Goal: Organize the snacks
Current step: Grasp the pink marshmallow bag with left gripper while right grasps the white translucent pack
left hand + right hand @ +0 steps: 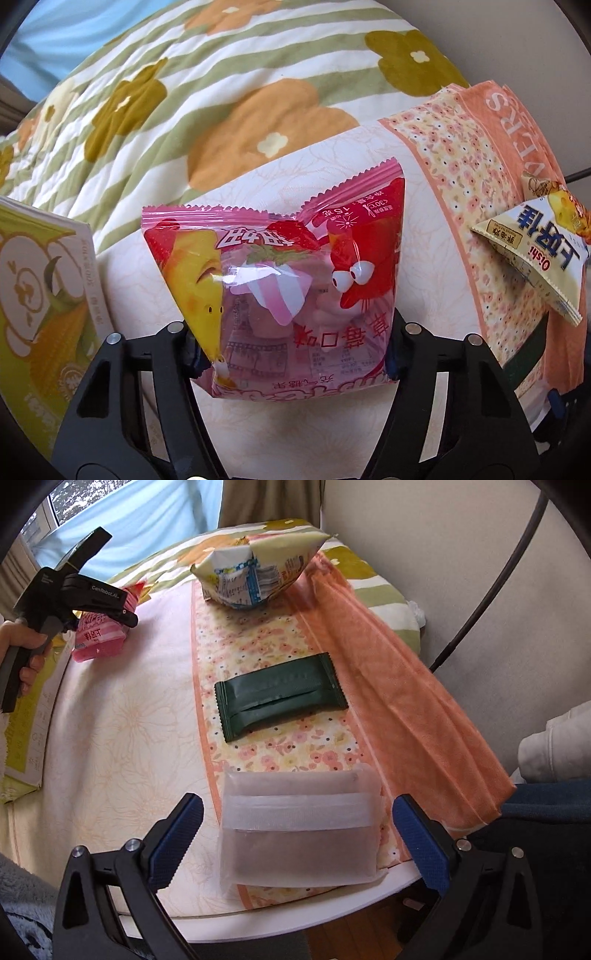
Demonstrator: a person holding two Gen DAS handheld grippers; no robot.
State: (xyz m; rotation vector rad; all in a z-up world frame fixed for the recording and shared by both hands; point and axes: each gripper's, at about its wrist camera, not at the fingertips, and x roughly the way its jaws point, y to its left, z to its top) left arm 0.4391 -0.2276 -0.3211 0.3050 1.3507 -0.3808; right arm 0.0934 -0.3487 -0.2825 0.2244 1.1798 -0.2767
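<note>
Bench (110,738) w/ floral runner (273,635): Oishi bag (258,568) at 12, green bar pkt (280,694) mid, yellow pkg (40,295) at 9. Left tongs (295,354) pinch pink strawberry snack bag (273,288) by its sides, pointing steeply down. Right tongs (295,834) gape wide, frosted pouch (299,827) lying between the tips, untouched. Hand (22,646) grips left handle.

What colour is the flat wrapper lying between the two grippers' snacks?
Dark green wrapper; clearest in the right wrist view.
</note>
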